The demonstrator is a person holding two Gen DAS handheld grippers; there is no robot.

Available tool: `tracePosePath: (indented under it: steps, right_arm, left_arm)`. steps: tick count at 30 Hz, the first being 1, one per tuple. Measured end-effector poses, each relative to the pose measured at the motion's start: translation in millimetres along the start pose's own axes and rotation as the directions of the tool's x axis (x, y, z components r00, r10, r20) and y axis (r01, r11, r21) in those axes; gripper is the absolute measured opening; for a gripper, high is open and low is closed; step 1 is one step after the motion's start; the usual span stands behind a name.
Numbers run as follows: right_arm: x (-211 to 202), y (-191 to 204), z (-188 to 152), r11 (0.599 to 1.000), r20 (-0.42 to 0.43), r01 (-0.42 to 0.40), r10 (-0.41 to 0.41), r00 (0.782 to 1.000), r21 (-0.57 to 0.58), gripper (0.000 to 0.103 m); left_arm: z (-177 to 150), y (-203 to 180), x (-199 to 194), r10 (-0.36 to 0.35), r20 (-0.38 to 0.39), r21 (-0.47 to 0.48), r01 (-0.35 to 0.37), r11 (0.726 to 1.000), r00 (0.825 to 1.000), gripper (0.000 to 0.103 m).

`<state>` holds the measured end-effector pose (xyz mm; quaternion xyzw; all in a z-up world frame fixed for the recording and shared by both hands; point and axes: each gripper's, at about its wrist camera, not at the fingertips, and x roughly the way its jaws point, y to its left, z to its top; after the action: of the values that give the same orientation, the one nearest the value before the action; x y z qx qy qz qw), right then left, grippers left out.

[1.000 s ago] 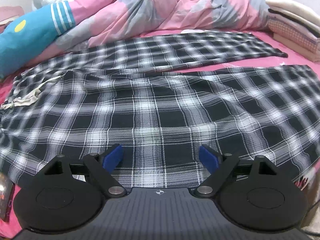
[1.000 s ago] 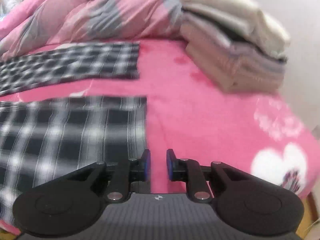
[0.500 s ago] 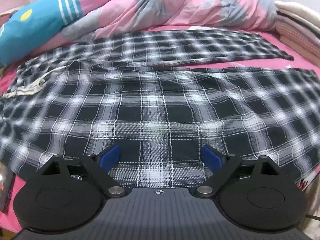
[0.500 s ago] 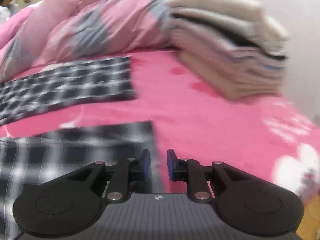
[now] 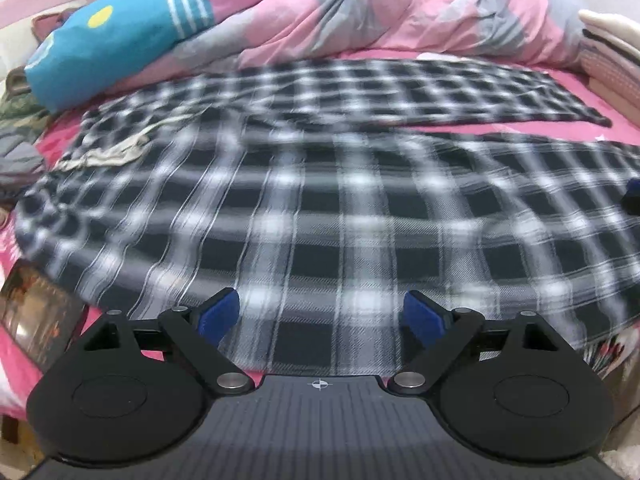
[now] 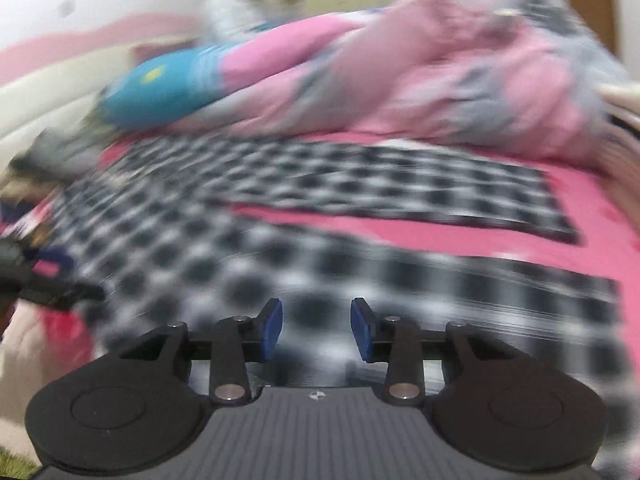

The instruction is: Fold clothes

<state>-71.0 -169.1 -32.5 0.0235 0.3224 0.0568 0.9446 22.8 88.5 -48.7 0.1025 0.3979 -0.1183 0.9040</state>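
My left gripper [image 5: 320, 316] gapes wide, empty, over the trousers' [image 5: 340, 216] near hem. My right gripper [image 6: 316, 330] has just been opening, now part open, nothing between its pads. The trousers lie dead ahead, long axis crosswise; both hands are equally near. No writing legible.
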Motion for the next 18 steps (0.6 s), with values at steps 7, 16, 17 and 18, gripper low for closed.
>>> tracePosePath:
  steps: [7, 16, 17, 18]
  right_arm:
    - [36.7, 72.7, -15.6, 0.980, -0.090, -0.080, 0.064, 0.994, -0.184, 0.040]
    - [21.7, 123.8, -26.8, 0.925, -0.101, -0.209, 0.186, 0.977, -0.317, 0.044]
    - [21.4, 123.4, -25.1, 0.929, -0.093, -0.195, 0.174, 0.980, -0.315, 0.045]
    - [21.5, 122.3, -23.6, 0.933, -0.088, -0.181, 0.162, 0.983, -0.311, 0.045]
  left_arm:
    - [-6.3, 11.3, 1.3, 0.003, -0.034, -0.025, -0.004, 1.000, 0.999, 0.091]
    - [-12.2, 21.0, 0.9, 0.007, -0.044, -0.037, -0.008, 0.999, 0.999, 0.092]
    - [-12.8, 22.0, 1.1, 0.006, -0.044, -0.039, -0.008, 0.999, 0.999, 0.092]
    - [-14.7, 22.8, -0.4, 0.006, -0.044, -0.041, -0.008, 0.999, 0.999, 0.092]
